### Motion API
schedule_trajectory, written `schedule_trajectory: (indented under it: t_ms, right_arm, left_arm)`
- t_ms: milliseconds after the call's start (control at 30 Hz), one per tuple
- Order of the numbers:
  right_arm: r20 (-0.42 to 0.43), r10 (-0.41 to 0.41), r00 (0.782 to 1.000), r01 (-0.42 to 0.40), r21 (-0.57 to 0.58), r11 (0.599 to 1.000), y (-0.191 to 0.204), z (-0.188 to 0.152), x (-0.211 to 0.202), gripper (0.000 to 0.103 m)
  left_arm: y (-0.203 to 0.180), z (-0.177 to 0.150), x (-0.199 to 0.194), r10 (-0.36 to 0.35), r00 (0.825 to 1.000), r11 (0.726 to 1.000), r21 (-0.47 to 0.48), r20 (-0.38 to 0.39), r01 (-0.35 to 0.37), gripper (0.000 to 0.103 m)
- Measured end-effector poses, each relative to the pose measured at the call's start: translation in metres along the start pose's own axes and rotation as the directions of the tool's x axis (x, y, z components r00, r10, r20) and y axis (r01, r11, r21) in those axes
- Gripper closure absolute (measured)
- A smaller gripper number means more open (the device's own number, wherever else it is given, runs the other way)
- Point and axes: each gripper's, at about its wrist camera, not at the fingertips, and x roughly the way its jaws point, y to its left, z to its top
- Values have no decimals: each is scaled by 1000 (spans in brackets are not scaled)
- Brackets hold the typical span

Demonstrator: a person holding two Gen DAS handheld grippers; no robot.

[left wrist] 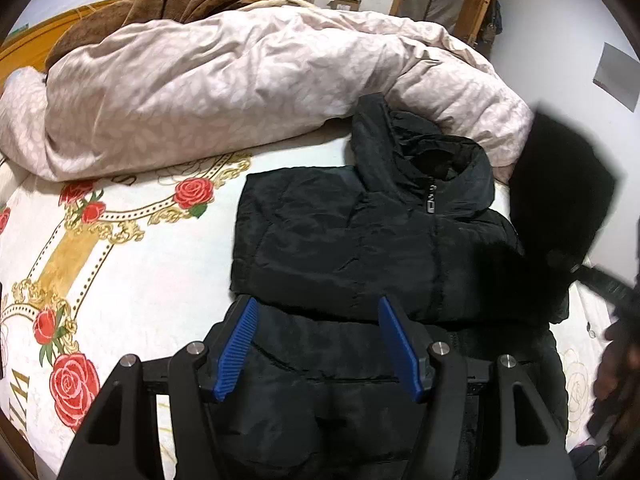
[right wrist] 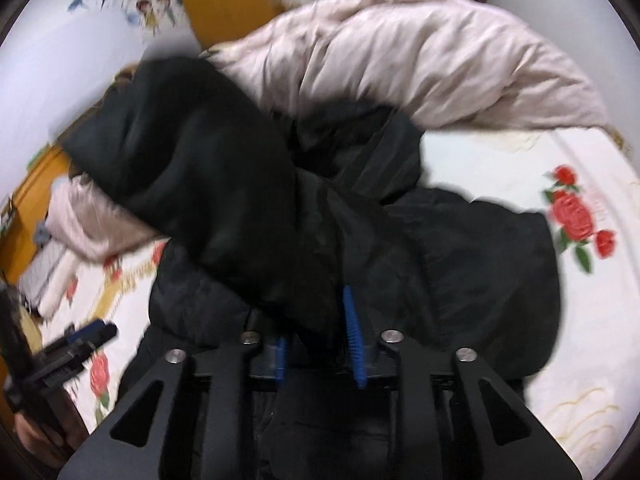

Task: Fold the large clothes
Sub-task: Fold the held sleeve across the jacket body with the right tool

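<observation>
A black hooded puffer jacket point(left wrist: 360, 248) lies front up on the rose-print bed sheet point(left wrist: 120, 280), one sleeve folded across its chest. My left gripper point(left wrist: 316, 340) is open and empty, just above the jacket's lower part. My right gripper point(right wrist: 320, 344) is shut on the jacket's other sleeve point(right wrist: 208, 176) and holds it lifted over the jacket body point(right wrist: 480, 280). In the left wrist view the lifted sleeve point(left wrist: 560, 188) shows as a dark blur at the right. The left gripper also shows at the lower left of the right wrist view point(right wrist: 80, 340).
A crumpled pink duvet point(left wrist: 220, 92) lies across the far side of the bed, touching the hood. A brown blanket point(left wrist: 160, 4) sits behind it by the wooden headboard point(left wrist: 24, 48). A wooden frame point(left wrist: 476, 0) leans on the far wall.
</observation>
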Motion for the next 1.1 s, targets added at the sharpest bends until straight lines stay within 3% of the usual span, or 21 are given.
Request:
schedule_trajectory:
  t_ms: [100, 267, 367, 467, 567, 667, 700, 733, 833, 867, 1000, 1100]
  right_arm:
    - [-54, 1, 999, -2, -29, 1000, -1, -15, 20, 51]
    - [-74, 13, 997, -15, -36, 999, -2, -28, 24, 47]
    - [-46, 30, 998, -32, -37, 999, 0, -27, 8, 46]
    - [17, 32, 999, -32, -36, 999, -4, -26, -16, 46]
    - [77, -51, 996, 53, -18, 998, -26, -25, -33, 46]
    - [77, -128, 989, 125, 39, 991, -60, -24, -35, 46]
    - [71, -161, 984, 156, 72, 985, -76, -23, -33, 46]
    - [68, -184, 981, 177, 93, 980, -88, -23, -32, 46]
    - [50, -218, 975, 211, 125, 969, -114, -22, -25, 46]
    - [48, -223, 974, 215, 130, 968, -121, -21, -21, 46]
    - [56, -209, 976, 203, 105, 974, -123, -14, -6, 46]
    - [43, -197, 979, 193, 83, 978, -119, -16, 16, 46]
  left_arm:
    - [5, -1, 6, -8, 1000, 1000, -17, -12, 8, 38]
    - [-6, -1, 10, -50, 999, 999, -8, -15, 50, 38]
    - [-20, 6, 18, -91, 996, 996, 0, -21, 91, 37]
    - [-38, 17, 33, -144, 989, 989, 13, -29, 144, 29]
    - [-61, 29, 61, -192, 979, 980, 30, -62, 194, 29]
    - [-79, 37, 98, -208, 971, 977, 32, -115, 213, 29]
    - [-85, 38, 112, -200, 970, 978, 38, -137, 206, 33]
    - [-88, 38, 122, -200, 967, 977, 39, -155, 209, 54]
    - [-94, 37, 130, -174, 973, 981, 62, -153, 185, 86]
    - [-94, 38, 125, -174, 976, 980, 73, -127, 185, 89]
    - [-93, 36, 110, -59, 997, 983, 172, -38, 65, 93]
    - [-78, 32, 122, -46, 997, 988, 146, -63, 55, 93]
